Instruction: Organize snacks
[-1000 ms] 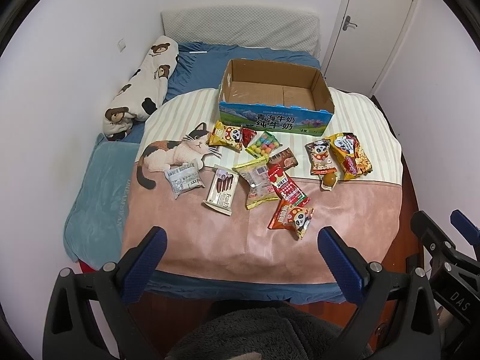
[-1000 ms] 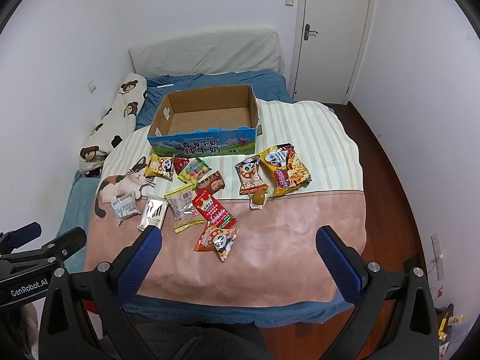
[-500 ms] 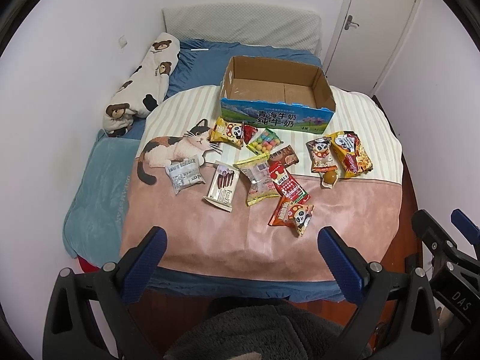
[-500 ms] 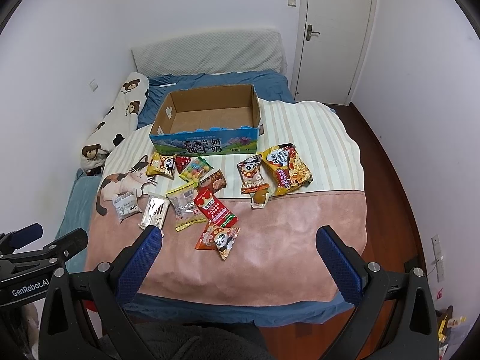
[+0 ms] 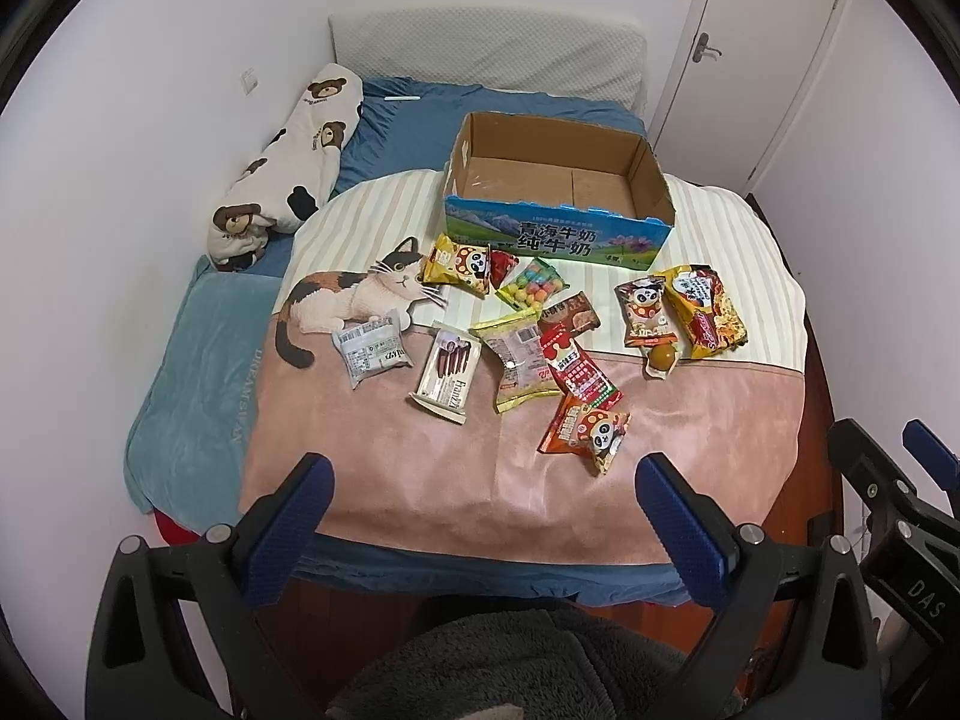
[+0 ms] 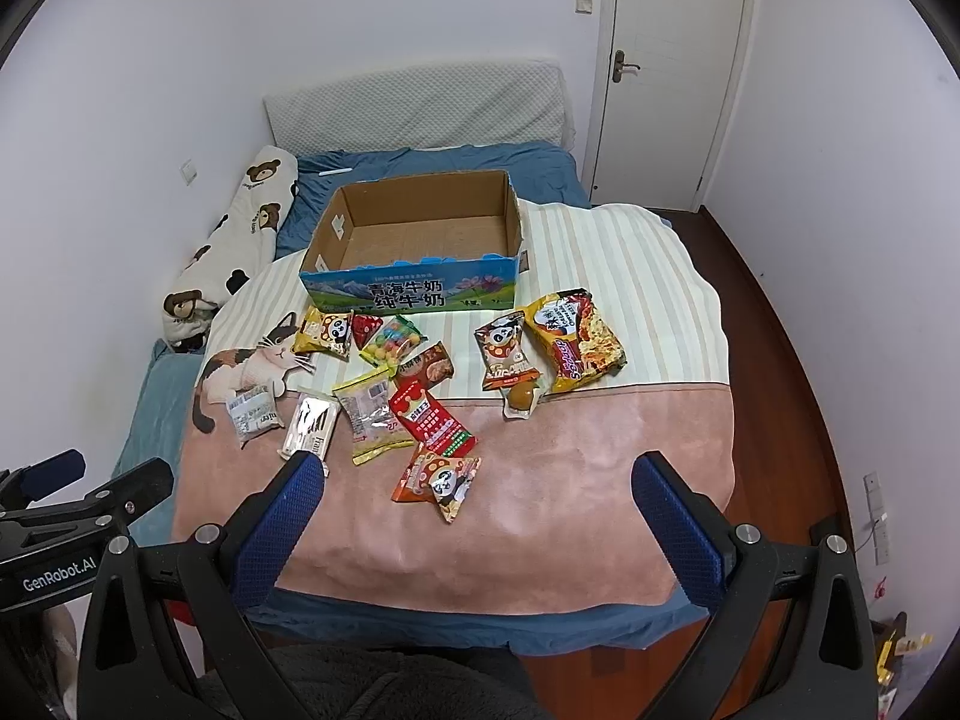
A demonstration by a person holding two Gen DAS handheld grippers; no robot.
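Observation:
An empty cardboard box (image 5: pixel 558 180) (image 6: pixel 420 228) with a blue printed front stands at the far side of the blanket. Several snack packets lie in front of it: a yellow panda bag (image 5: pixel 459 261), a candy-ball bag (image 5: pixel 534 288), a silver packet (image 5: pixel 372 354), a white stick-biscuit pack (image 5: pixel 447 375), a red packet (image 5: pixel 576 369), an orange panda bag (image 5: pixel 585 429) (image 6: pixel 438 480) and a noodle pack (image 5: pixel 705 309) (image 6: pixel 576 348). My left gripper (image 5: pixel 480 504) and right gripper (image 6: pixel 474 498) hover open over the bed's near edge, holding nothing.
The snacks lie on a blanket (image 5: pixel 420 480) with a cat picture, spread over a blue bed. A bear-print pillow (image 5: pixel 288 162) lies at the left by the wall. A white door (image 6: pixel 672 60) and wooden floor (image 6: pixel 780 312) are at the right.
Both views have shifted slightly, with the bed and snacks sitting a little lower and nearer. Nothing on the blanket has moved and both grippers stay open.

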